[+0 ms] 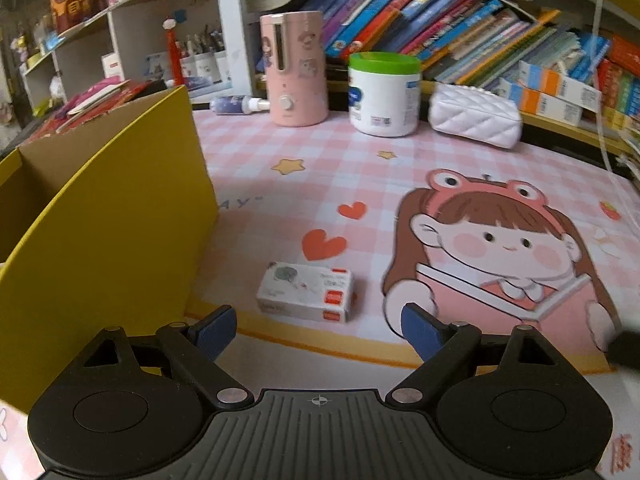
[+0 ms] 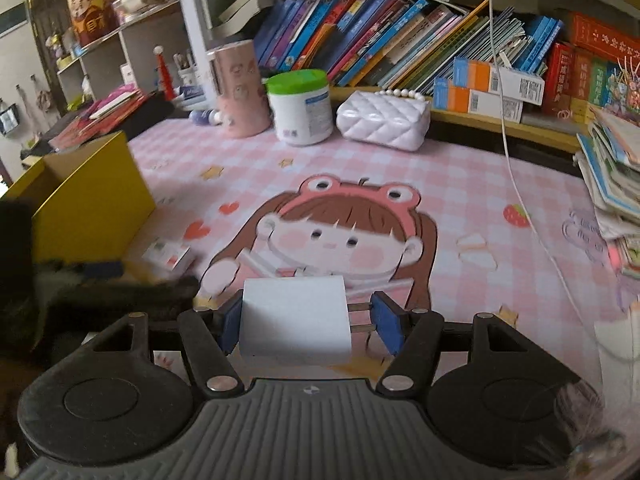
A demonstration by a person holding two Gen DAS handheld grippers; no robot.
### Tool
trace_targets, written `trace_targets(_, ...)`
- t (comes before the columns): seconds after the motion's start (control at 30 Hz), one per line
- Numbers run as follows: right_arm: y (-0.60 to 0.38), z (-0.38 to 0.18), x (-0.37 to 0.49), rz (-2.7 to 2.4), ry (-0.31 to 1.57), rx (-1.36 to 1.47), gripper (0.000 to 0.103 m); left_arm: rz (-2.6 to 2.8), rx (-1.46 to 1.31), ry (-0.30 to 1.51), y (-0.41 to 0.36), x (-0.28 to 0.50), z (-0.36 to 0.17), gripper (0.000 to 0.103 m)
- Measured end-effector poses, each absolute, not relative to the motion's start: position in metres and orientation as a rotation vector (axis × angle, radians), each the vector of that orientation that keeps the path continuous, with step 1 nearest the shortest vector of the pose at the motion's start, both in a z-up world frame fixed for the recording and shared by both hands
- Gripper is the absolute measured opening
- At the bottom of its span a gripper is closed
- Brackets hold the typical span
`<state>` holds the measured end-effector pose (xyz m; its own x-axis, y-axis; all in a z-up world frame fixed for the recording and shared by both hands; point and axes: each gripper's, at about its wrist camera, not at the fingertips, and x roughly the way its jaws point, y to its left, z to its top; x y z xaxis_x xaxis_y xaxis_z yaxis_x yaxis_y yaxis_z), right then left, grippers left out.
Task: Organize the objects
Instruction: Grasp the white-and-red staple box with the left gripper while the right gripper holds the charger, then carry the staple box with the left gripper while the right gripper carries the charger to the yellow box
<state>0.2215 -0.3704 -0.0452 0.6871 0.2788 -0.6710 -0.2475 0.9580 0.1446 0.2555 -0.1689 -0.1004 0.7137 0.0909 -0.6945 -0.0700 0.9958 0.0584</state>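
The right gripper (image 2: 306, 316) holds a white charger (image 2: 296, 320) clamped above the mat (image 2: 480, 200) – not yet boxed – while the left gripper (image 1: 320, 326), fingers apart and empty, hovers near the small carton (image 1: 306, 292) beside the yellow box (image 1: 100, 208).

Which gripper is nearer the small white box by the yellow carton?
Left. The left gripper hangs open just short of the small white box; the right gripper, holding a white charger, is farther right.

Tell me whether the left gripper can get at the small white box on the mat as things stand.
Probably yes. The left gripper is open and empty, and the small white box lies just ahead on the mat with nothing between; the yellow box stands off to one side.
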Motion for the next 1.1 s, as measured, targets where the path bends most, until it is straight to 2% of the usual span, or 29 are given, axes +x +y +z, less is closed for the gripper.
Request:
trace_targets(0.07, -0.367, -0.046, 0.213, 0.299, 0.768, 0.042, 0.063, 0.113, 0.01, 0.779, -0.166, 0.264, -0.105, 0.09)
trace_targets(0.23, -0.36, -0.045, 0.2, 0.291, 0.761, 0.015, 0.063, 0.141, -0.036, 0.78, -0.161, 0.28, -0.111, 0.081)
trace_targets(0.27, -0.359, -0.044, 0.198, 0.292, 0.754, 0.01, 0.063, 0.139, -0.036, 0.776, -0.162, 0.28, -0.111, 0.077)
trace_targets(0.3, -0.358, -0.043, 0.195, 0.292, 0.747, 0.002, 0.063, 0.134, -0.035, 0.77, -0.162, 0.281, -0.111, 0.065)
trace_targets(0.33, -0.357, -0.042, 0.194, 0.292, 0.743, -0.004, 0.063, 0.126, -0.029, 0.759, -0.163, 0.28, -0.11, 0.059)
trace_targets(0.37, -0.357, -0.041, 0.193, 0.293, 0.741, -0.008, 0.063, 0.115, -0.025, 0.759, -0.164, 0.279, -0.109, 0.057)
trace_targets(0.57, -0.355, -0.039, 0.191, 0.273, 0.741, -0.011, 0.063, 0.059, -0.028, 0.752, -0.165, 0.264, -0.097, 0.057)
trace_targets(0.87, -0.346, -0.037, 0.186, 0.213, 0.721, -0.017, 0.063, -0.085, -0.004, 0.715, -0.162, 0.202, -0.051, 0.057)
trace_targets(1.1, -0.321, -0.033, 0.175, 0.204, 0.713, -0.058, 0.063, -0.133, 0.013, 0.665, -0.134, 0.159, -0.026, 0.057)
